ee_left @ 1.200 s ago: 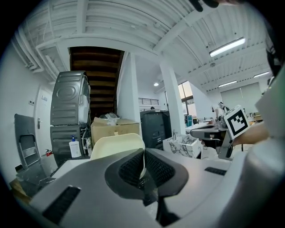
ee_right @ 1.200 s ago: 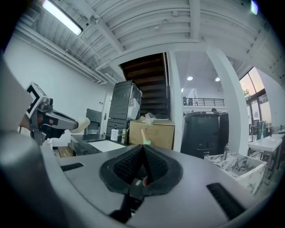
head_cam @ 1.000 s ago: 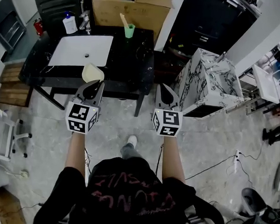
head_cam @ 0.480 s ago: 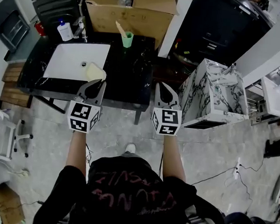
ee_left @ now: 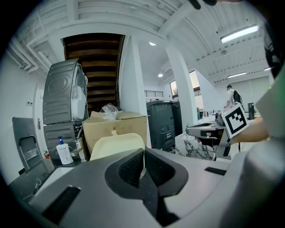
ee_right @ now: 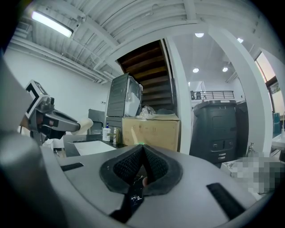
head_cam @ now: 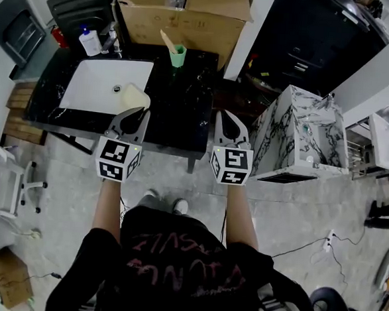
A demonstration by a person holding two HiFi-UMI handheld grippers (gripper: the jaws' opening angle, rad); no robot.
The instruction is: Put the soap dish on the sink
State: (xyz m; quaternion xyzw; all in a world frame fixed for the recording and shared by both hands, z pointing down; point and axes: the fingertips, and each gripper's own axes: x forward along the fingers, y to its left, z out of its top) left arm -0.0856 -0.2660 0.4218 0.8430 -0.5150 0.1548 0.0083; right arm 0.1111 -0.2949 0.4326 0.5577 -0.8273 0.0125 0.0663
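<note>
Holding a soap dish point(head_cam: 133, 98) in the left gripper point(head_cam: 139, 114), a person stands at a black counter point(head_cam: 184, 111) with a white sink point(head_cam: 103, 84).

From the left, a pump bottle point(head_cam: 91, 42) stands at the counter's far left corner, and the sink fills the counter's left half. The cream soap dish shows over the sink's near right corner in the head view. Its thin rim is pinched between the left gripper's closed jaws, and the rest stands up from them. A green cup point(head_cam: 178, 54) sits at the counter's far edge, in front of a cardboard box point(head_cam: 184, 14). The right gripper point(head_cam: 222, 117), jaws pressed together on nothing, is level with the left one, by the counter's near right corner. A marble-patterned cabinet point(head_cam: 302, 136) stands to the right.
</note>
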